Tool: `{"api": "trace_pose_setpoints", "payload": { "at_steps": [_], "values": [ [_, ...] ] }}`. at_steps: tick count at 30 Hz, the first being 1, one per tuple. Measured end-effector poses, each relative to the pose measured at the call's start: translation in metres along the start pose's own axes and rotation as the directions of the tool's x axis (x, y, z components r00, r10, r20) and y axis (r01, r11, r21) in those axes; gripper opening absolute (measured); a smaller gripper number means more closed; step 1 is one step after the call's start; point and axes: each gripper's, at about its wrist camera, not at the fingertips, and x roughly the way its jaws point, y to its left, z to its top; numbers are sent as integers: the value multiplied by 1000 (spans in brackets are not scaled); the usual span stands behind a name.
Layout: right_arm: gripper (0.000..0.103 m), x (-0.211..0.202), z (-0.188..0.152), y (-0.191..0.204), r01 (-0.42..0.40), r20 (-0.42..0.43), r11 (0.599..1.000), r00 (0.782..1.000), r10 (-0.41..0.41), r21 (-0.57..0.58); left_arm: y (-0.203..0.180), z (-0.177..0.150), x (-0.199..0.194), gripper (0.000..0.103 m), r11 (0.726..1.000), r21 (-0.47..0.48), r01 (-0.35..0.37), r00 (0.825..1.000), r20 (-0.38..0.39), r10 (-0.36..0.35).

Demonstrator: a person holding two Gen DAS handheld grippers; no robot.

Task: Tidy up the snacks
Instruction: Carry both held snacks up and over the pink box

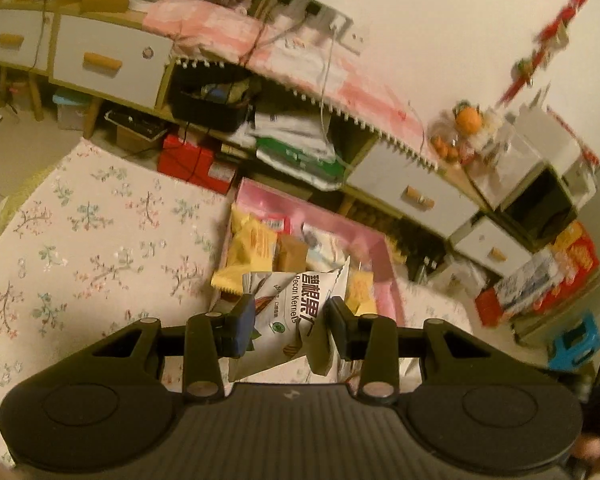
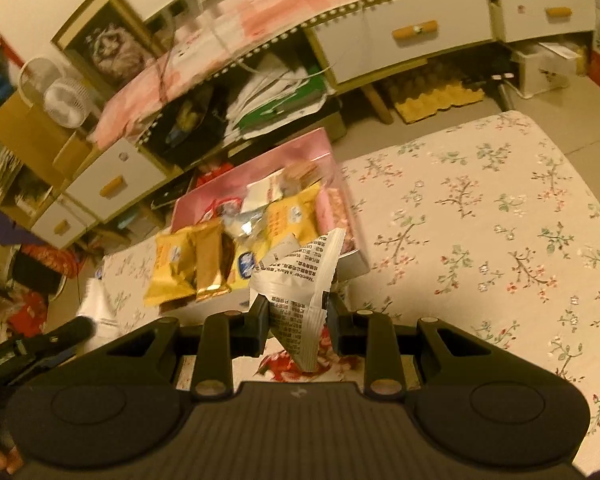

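My left gripper [image 1: 290, 316] is shut on a white pecan kernel packet [image 1: 288, 312], held just in front of the pink snack box [image 1: 372, 248]. The box holds several yellow and brown snack packets [image 1: 256, 244]. My right gripper [image 2: 298, 312] is shut on a white printed snack packet [image 2: 304, 284], held above the near end of the same pink box [image 2: 260, 164], which is full of yellow packets [image 2: 180, 264]. The left gripper shows as a dark shape at the lower left of the right wrist view [image 2: 40, 344].
The box sits on a floral-cloth table [image 1: 80, 240], which also shows in the right wrist view [image 2: 480, 220]. Behind stands a long cabinet with grey drawers [image 1: 108, 60], cluttered shelves, a fan [image 2: 60, 100] and a red box [image 1: 192, 160] on the floor.
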Motion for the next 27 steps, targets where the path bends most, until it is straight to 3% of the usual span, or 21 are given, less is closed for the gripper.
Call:
{"api": "trace_pose_setpoints", "payload": {
  "at_steps": [10, 18, 27],
  "values": [
    [27, 1, 12, -26, -11, 35, 995, 999, 8, 95, 13, 17, 9, 45, 996, -86, 19, 999, 29, -16],
    [27, 11, 25, -32, -61, 39, 987, 998, 56, 151, 11, 51, 32, 45, 996, -89, 28, 997, 69, -22],
    [27, 40, 56, -30, -93, 68, 982, 994, 82, 166, -10, 81, 101, 45, 998, 56, 16, 999, 33, -18]
  ]
}}
